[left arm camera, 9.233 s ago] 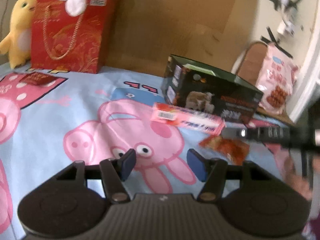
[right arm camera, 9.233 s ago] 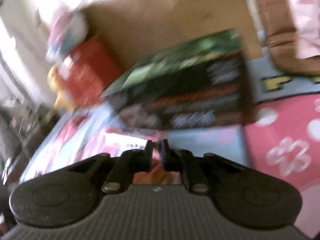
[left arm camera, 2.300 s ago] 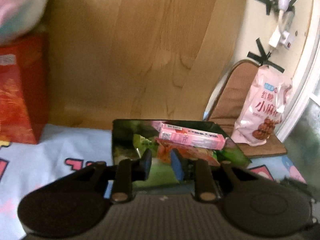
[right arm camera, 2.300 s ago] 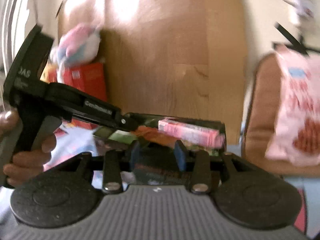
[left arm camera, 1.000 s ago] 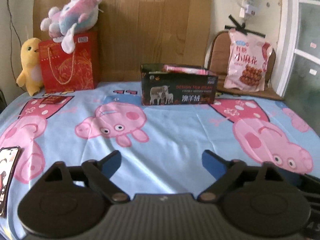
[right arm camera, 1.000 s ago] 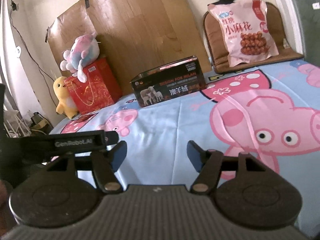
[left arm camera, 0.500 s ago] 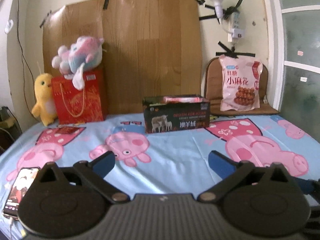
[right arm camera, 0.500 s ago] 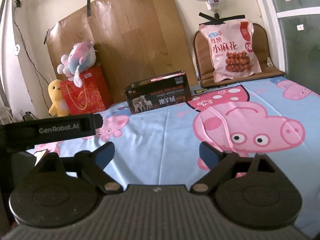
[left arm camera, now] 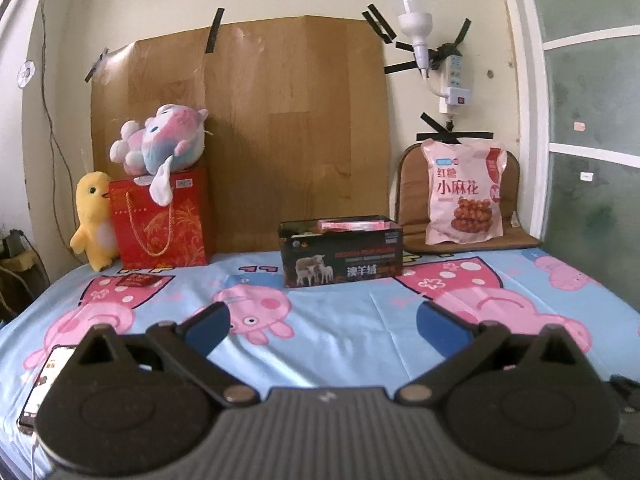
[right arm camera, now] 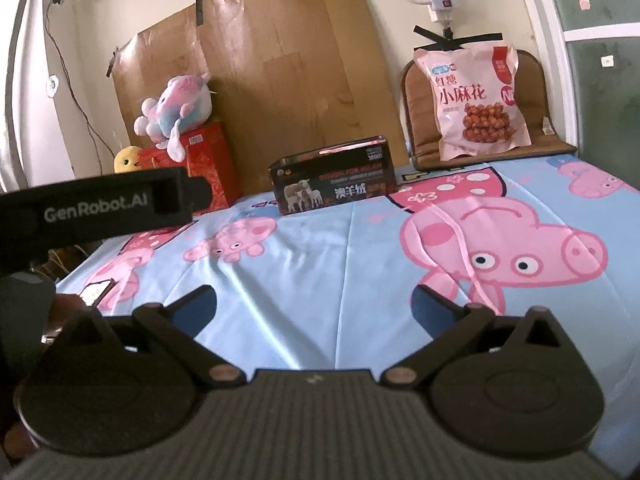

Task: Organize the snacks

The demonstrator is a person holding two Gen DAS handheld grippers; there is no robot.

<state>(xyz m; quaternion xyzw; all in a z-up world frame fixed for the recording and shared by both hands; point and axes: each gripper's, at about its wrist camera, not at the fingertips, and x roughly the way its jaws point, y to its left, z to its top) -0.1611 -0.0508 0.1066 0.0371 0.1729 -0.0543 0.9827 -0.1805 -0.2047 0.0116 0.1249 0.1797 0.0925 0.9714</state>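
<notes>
A black open box (left arm camera: 341, 255) stands at the far side of the Peppa Pig sheet (left arm camera: 360, 332). A pink snack pack (left arm camera: 349, 224) lies across its top. The box also shows in the right wrist view (right arm camera: 334, 178). My left gripper (left arm camera: 323, 324) is open and empty, well back from the box near the front of the bed. My right gripper (right arm camera: 314, 304) is open and empty, also far from the box. The left gripper's body (right arm camera: 96, 204) crosses the left of the right wrist view.
A large pink snack bag (left arm camera: 464, 196) leans on a brown chair at the back right. A red gift bag (left arm camera: 160, 220) with a plush toy on it and a yellow plush (left arm camera: 94, 226) stand at the back left. A small red packet (left arm camera: 138, 280) and a phone (left arm camera: 46, 384) lie on the sheet.
Both grippers have pulled back and up from the box and opened wide. The pink pack and the orange packet, once on the sheet, now sit in the box.
</notes>
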